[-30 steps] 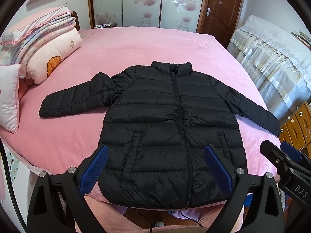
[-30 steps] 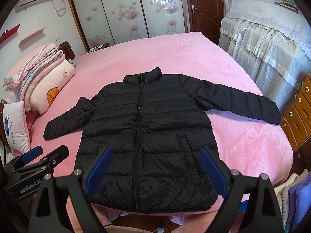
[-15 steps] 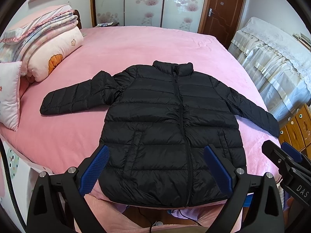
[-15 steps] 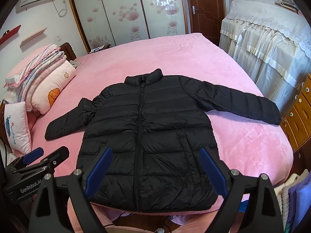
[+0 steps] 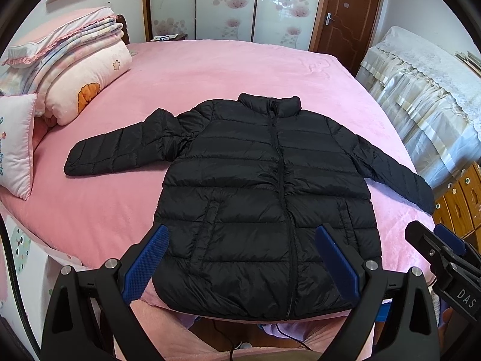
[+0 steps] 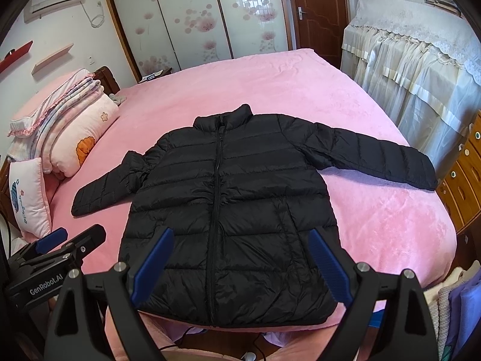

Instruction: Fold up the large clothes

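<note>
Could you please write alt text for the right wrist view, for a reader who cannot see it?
A black puffer jacket lies flat, zipped, sleeves spread, on a pink bed. The open right gripper hovers empty above its hem; the left gripper shows at lower left.

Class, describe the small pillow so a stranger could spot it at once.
Find the pink bed. At its left edge, beside the folded quilts, leans the small pillow. Unlike them, it is flat, white with pink trim.

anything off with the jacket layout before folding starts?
Mostly fine: the black jacket lies flat, zipped, sleeves spread on the pink bed. Only oddities: its hem overhangs the near bed edge, and the left sleeve bunches at the shoulder.
</note>
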The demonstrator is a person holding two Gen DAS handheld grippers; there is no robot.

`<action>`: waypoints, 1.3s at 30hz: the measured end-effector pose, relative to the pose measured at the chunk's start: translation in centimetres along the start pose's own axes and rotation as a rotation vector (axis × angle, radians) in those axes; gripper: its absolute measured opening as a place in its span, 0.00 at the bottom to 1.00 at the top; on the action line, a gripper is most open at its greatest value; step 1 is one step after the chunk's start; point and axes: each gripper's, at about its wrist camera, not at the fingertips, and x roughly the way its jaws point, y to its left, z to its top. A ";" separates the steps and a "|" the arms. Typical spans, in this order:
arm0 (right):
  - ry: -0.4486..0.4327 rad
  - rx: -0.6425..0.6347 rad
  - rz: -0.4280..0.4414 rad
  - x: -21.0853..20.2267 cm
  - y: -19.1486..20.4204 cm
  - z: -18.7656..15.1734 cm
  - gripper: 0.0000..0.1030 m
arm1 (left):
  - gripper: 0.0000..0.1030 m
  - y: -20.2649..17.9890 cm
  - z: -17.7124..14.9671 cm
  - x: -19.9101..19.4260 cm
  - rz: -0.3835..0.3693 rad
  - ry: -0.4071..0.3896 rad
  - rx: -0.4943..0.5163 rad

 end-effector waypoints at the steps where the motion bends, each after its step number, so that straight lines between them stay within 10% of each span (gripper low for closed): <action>1: 0.000 0.003 0.003 0.0 -0.2 -0.1 0.89 | 0.95 -0.1 0.0 0.0 0.001 0.002 0.000; 15: -0.038 0.052 -0.001 -0.2 -3.7 -0.2 0.89 | 0.95 -1.8 0.3 0.8 0.026 0.005 -0.015; 39: -0.092 0.136 -0.084 1.5 -11.6 0.5 0.89 | 0.95 -12.3 3.7 2.8 0.043 -0.082 0.236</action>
